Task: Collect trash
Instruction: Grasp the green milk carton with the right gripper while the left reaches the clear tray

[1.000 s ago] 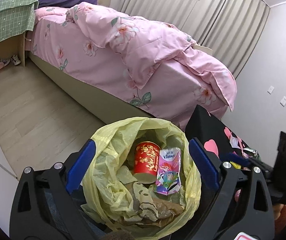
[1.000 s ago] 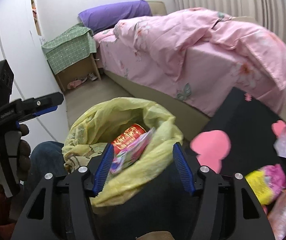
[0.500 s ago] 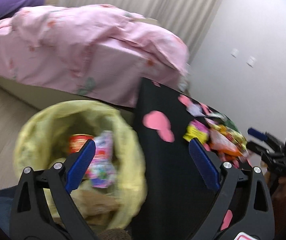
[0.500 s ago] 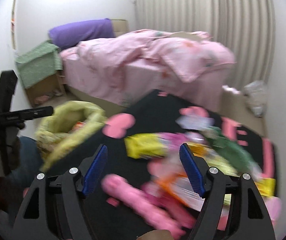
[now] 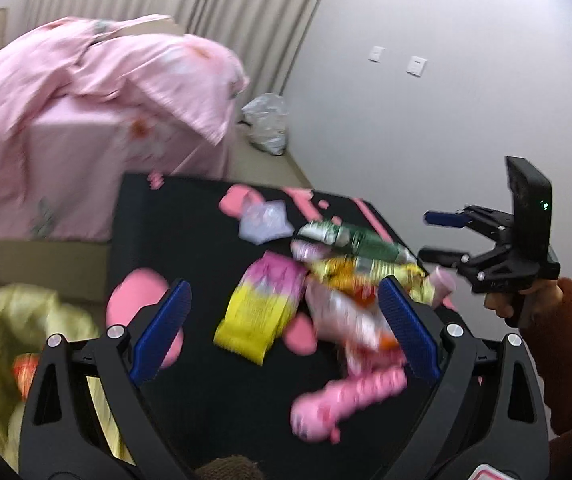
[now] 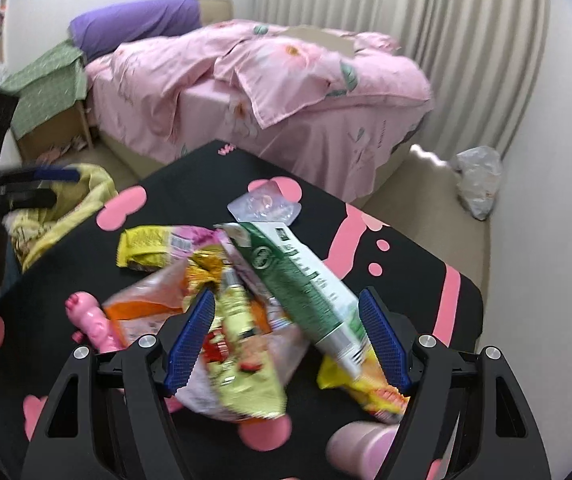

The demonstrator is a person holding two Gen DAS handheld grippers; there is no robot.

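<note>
With both the left hand-held gripper [image 5: 281, 328] and right hand-held gripper [image 6: 286, 338] spread and empty above the table [image 6: 189, 172], the right should probably descend squarely astride the green wrapper [image 6: 302, 280] atop the mid-table pile.

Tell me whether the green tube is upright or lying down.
Lying down: the green tube rests slanted across the snack wrappers on the black mat.

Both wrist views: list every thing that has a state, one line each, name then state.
left gripper: open, empty
right gripper: open, empty, above the wrappers
yellow trash bag: open, beside the table
green pouch: lying tilted on the pile
yellow-pink wrapper: flat on black table
clear plastic bag: crumpled on floor
bed quilt: rumpled
</note>
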